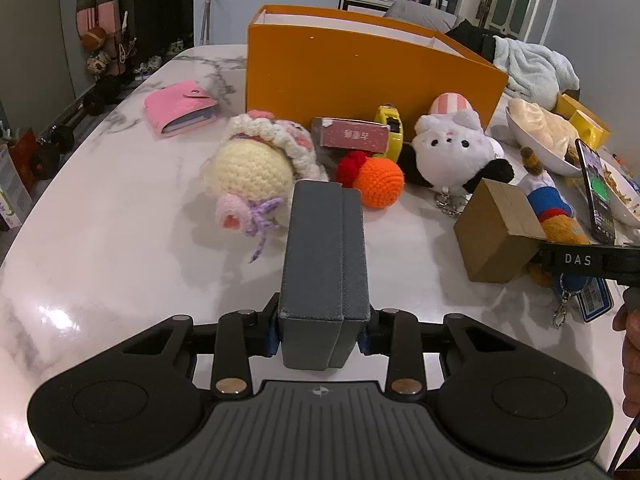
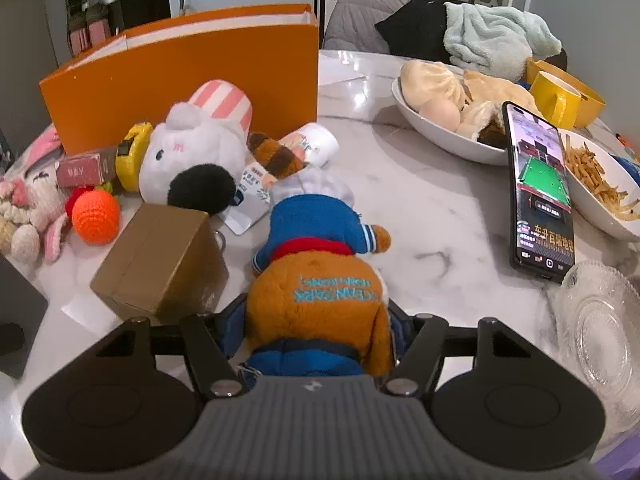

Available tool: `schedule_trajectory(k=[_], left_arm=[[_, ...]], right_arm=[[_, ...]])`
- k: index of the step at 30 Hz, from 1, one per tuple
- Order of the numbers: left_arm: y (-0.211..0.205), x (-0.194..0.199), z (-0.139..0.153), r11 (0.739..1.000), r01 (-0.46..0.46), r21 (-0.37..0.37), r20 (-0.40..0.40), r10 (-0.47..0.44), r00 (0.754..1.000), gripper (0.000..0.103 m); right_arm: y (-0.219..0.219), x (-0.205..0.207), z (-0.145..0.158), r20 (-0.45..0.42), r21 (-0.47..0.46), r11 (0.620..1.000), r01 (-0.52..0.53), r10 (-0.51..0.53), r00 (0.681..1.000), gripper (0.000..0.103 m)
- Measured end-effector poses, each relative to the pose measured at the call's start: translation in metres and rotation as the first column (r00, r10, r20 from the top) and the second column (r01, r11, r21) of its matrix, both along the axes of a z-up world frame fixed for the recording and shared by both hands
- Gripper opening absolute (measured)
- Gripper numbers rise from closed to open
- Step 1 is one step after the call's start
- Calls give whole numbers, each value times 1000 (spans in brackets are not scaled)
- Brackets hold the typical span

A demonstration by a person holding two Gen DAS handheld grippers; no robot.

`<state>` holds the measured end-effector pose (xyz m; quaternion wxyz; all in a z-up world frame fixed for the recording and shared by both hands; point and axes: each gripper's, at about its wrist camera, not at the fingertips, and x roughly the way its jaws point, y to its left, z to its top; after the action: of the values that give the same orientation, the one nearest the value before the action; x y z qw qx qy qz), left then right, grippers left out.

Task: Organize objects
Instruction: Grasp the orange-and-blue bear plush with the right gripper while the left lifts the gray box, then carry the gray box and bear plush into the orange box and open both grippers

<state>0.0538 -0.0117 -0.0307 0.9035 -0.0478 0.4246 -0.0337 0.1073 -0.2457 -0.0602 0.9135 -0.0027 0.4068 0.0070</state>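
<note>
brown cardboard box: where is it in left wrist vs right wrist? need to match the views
Left wrist: the brown cardboard box sits right of centre on the table, beside the brown plush in blue.
Right wrist: the box sits left of centre, just left of that plush, which the jaws hold.
Shared landmark: the orange box, standing behind the toys in both.
</note>
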Motion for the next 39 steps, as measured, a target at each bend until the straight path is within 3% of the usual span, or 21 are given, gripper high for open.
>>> schedule_trajectory(k=[11,21,31,34,39], left_arm=[[8,-4,26,996,79,-40,59,-76,995,40],[7,28,69,987,153,-45,134,-145,980,40],[17,114,118,981,192,-40,168,-183,969,40],[11,147,135,979,202,26,189,-203,961,40],[8,206,140,979,198,43,134,-202,970,40]], right_arm=[[-12,-26,15,-14,89,996,15,-14,1000,64],[-8,-28,72,87,99,995,0,-8,996,64],[36,44,134,201,49,989,-136,124,972,64],[53,78,152,222,37,985,-170,157,962,64],[73,141,177,229,39,977,-211,197,953,64]])
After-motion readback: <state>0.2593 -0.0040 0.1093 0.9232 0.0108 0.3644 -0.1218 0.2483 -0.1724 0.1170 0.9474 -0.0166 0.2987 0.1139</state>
